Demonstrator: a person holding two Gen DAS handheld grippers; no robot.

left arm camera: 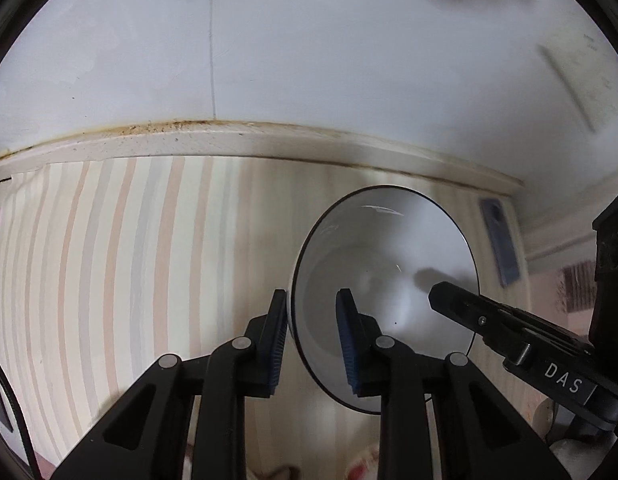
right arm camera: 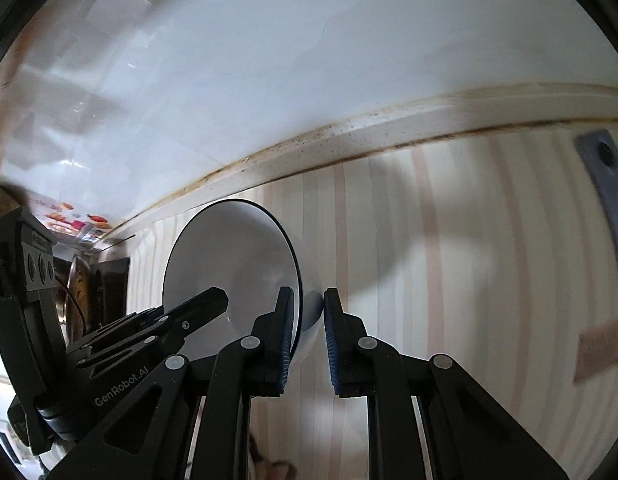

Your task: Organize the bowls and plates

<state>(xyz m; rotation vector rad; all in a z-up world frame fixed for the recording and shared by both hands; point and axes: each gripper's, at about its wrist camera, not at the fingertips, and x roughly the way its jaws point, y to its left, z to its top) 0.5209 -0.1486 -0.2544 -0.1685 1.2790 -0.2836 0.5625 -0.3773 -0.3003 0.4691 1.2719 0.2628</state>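
Gripping one white bowl (left arm camera: 385,276) from both sides at once, you have each pair of tongs pinched narrow on its rim. Your left tongs (left arm camera: 313,334) clamp the rim on the bowl's left edge, one pad outside the wall and one pad inside. Your right tongs (right arm camera: 307,334) do the same on the opposite edge, inner pad in the hollow, outer pad against the curved outer wall.

So the bowl sits dead between your two hands, neither nearer than the other. In the left wrist view the right tongs' black finger pokes in over the far rim; in the right wrist view the left tongs reach in from the left. The bowl's mouth faces up toward you, its rim tilted a little, and it looks lifted clear of the striped tabletop (left arm camera: 129,260), though I can't be sure from this angle that the base is off.

That's what the coming move turns on: the two grips lie across the bowl's width, so both hands have to travel together, level, or the rim twists out of one pinch.

Count now. Bowls: one, white with a thin dark rim line. Plates: none that I can make out for certain; something round and metallic stands at the left edge of the right wrist view, too dim to name. One flat blue-grey phone-like slab (right arm camera: 607,196) lies on the tabletop, well apart to your right, near the stained white wall (left arm camera: 269,48).
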